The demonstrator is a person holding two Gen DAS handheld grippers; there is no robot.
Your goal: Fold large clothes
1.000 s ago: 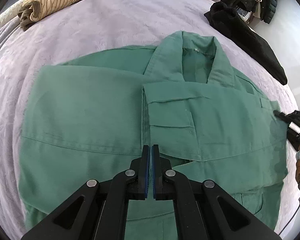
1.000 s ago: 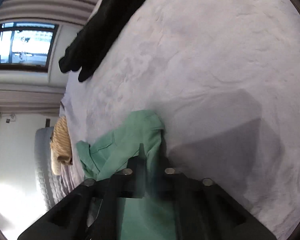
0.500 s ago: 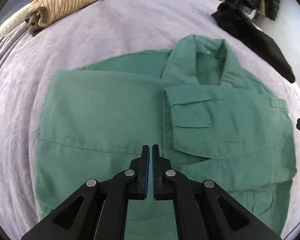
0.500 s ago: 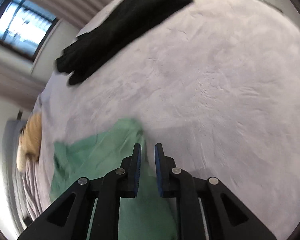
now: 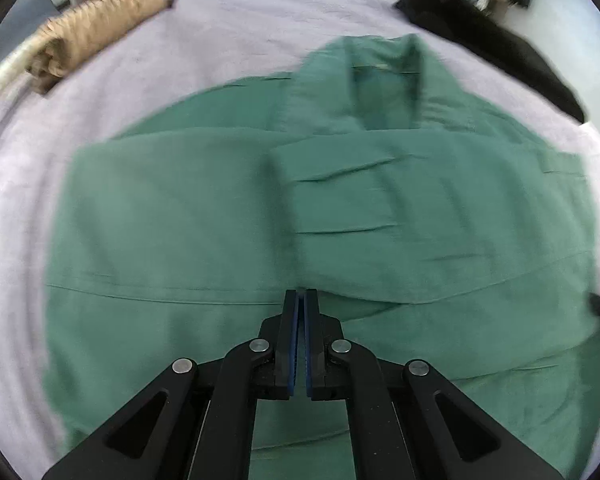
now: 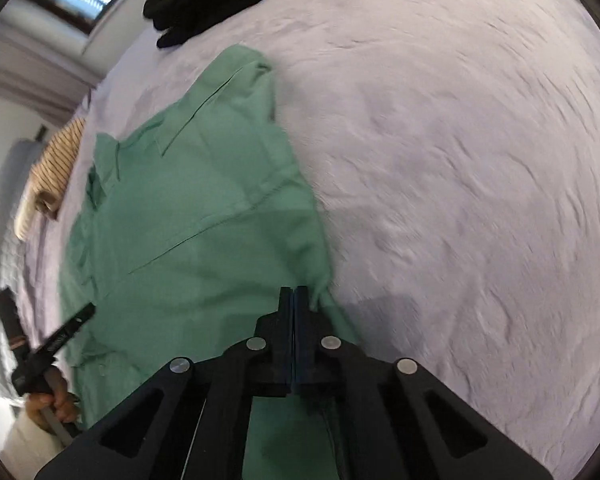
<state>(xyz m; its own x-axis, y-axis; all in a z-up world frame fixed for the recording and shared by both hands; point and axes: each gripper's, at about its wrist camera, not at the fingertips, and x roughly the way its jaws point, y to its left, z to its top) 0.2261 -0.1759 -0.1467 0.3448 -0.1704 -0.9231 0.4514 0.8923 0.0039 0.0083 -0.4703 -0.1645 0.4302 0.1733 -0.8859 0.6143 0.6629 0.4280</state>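
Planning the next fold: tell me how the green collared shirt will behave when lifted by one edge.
The green collared shirt will probably drape limply: its folded sleeve already shows soft creases. It looks light, being thin cloth. It would likely drag, not slide, on the fuzzy lilac bedspread.

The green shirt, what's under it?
The green shirt lies flat on a pale purple blanket that shows all around it. One sleeve is folded on top. Whatever is beneath the cloth itself is covered, so I can't tell.
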